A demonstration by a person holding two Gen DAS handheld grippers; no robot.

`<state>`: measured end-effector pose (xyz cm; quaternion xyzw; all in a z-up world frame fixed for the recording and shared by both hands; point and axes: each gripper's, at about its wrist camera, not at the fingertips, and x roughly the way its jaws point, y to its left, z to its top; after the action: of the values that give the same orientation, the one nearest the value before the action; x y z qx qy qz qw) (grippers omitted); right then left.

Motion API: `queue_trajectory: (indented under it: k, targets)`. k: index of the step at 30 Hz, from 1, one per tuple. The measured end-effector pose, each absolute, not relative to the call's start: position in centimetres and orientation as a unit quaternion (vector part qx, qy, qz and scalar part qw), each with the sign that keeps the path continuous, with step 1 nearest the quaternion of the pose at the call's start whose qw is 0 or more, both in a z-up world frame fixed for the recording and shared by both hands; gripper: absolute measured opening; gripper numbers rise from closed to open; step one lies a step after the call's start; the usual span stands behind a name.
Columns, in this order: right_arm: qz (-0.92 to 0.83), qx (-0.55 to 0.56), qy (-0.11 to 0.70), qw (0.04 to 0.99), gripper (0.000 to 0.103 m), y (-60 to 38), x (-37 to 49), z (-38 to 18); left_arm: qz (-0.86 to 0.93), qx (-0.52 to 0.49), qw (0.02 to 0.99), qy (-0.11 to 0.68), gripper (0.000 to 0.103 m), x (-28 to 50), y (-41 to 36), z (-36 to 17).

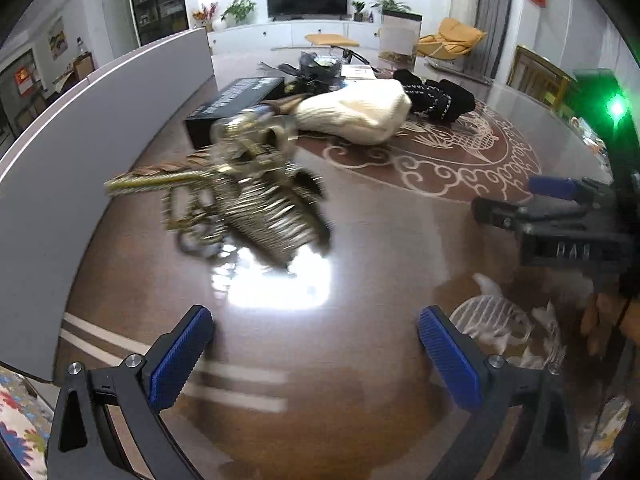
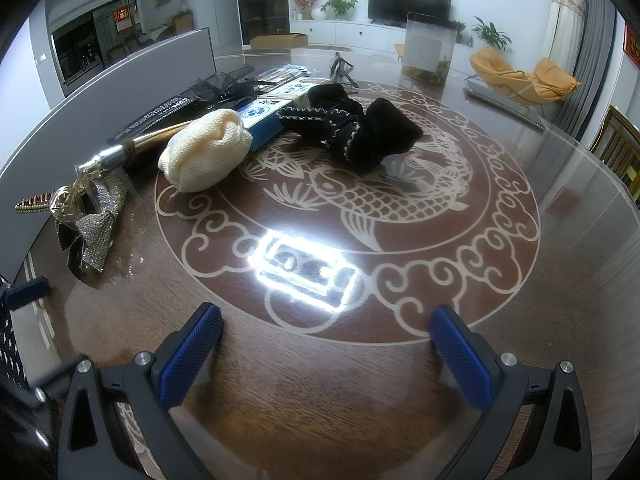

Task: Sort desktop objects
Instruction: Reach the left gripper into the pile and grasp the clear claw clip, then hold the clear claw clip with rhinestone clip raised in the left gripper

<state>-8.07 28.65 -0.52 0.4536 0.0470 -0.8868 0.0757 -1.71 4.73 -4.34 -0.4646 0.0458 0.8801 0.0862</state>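
A sparkly rhinestone bow hair clip (image 1: 276, 216) lies on the round glass-topped table, ahead of my open, empty left gripper (image 1: 316, 356); it also shows at the left in the right wrist view (image 2: 94, 232). A gold eyelash curler (image 2: 68, 196) lies across it. Behind are a cream knitted pouch (image 2: 204, 152), a black velvet scrunchie (image 2: 352, 128), a blue-white box (image 2: 264, 116) and a black box (image 1: 236, 100). My right gripper (image 2: 328, 344) is open and empty above the table's fish pattern, and appears at the right in the left wrist view (image 1: 520, 200).
A grey panel (image 1: 80, 152) borders the table's left side. A clear container (image 2: 428, 48) stands at the far edge. A bright lamp reflection (image 2: 304, 268) lies on the glass. Wooden chairs (image 2: 620, 148) stand at the right.
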Motion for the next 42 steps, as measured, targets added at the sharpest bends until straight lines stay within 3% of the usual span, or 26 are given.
queue_trajectory:
  k: [11,16,17,19,20,22,34,37,39,42]
  targets:
    - [-0.890,0.453,0.016,0.048,0.103,30.2,-8.3,-0.4,0.873,-0.487,-0.009,-0.005,0.103,-8.5,6.5,-4.3]
    - [-0.889,0.455,0.030,0.046,0.103,29.8,-8.5,-0.6,0.883,-0.469,0.005,0.002,0.103,-10.2,5.5,-4.3]
    - [-0.889,0.454,0.030,0.046,0.103,29.8,-8.4,-0.5,0.885,-0.466,0.007,0.006,0.099,-10.4,4.8,-4.3]
    - [-0.889,0.454,0.030,0.046,0.103,29.9,-8.5,-0.6,0.893,-0.450,0.007,0.008,0.078,-10.5,3.2,-3.9]
    - [-0.889,0.454,0.030,0.046,0.103,29.8,-8.4,-0.5,0.896,-0.444,0.008,0.009,0.060,-10.6,2.5,-3.7]
    - [-0.889,0.454,0.030,0.046,0.103,29.8,-8.4,-0.5,0.898,-0.440,0.024,0.010,0.053,-10.5,0.6,-3.5]
    - [-0.889,0.454,0.030,0.046,0.103,29.9,-8.4,-0.5,0.893,-0.426,0.126,-0.069,0.054,-2.9,-4.7,-3.3]
    - [-0.889,0.454,0.030,0.046,0.103,29.8,-8.4,-0.5,0.894,-0.426,0.128,-0.062,0.069,-2.9,-3.9,-3.4]
    - [-0.889,0.454,0.030,0.046,0.103,29.8,-8.4,-0.5,0.894,-0.427,0.124,-0.046,0.085,-3.1,-2.8,-3.6]
    - [-0.889,0.454,0.030,0.046,0.103,29.9,-8.5,-0.5,0.897,-0.428,0.112,-0.003,0.091,-2.9,-0.8,-4.1]
